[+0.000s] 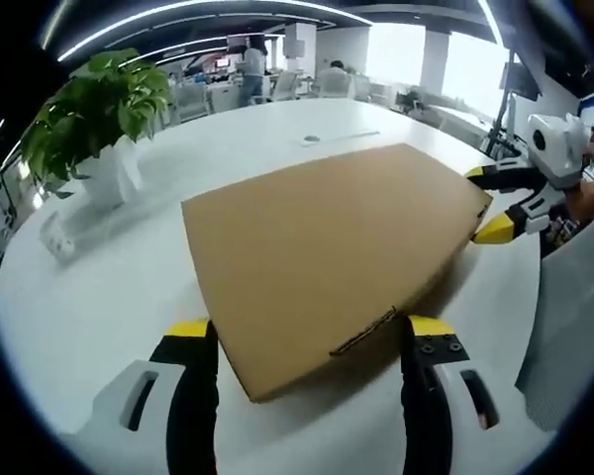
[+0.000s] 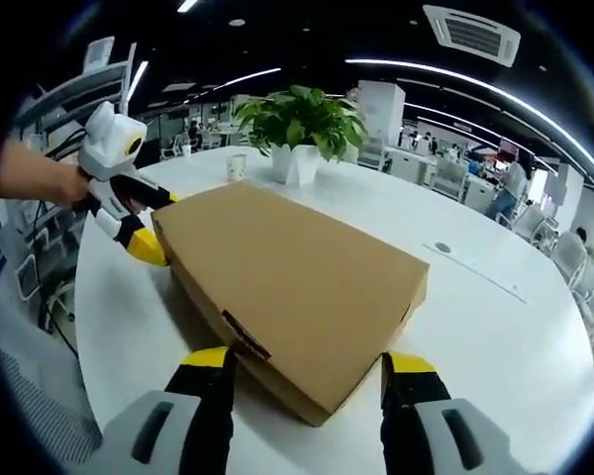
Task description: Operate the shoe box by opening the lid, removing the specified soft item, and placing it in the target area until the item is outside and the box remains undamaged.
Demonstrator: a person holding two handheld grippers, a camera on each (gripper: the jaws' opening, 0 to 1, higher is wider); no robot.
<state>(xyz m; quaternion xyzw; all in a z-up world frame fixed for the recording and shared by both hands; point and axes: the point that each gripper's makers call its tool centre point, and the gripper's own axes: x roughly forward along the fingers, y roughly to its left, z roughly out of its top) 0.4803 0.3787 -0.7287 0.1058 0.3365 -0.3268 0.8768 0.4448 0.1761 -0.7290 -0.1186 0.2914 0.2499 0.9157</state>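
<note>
Both hand-held grippers, left (image 1: 307,341) and right (image 2: 307,371), stand released, straddling opposite ends of the closed shoe box (image 1: 332,252). I'd lift the lid's front edge evenly, gently.

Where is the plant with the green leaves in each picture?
Left gripper view: the potted plant sits at the upper left, beyond the far left corner of the closed cardboard box.
Right gripper view: the potted plant is at top center, past the box's far end.
Shared landmark: the box on the white table.
</note>
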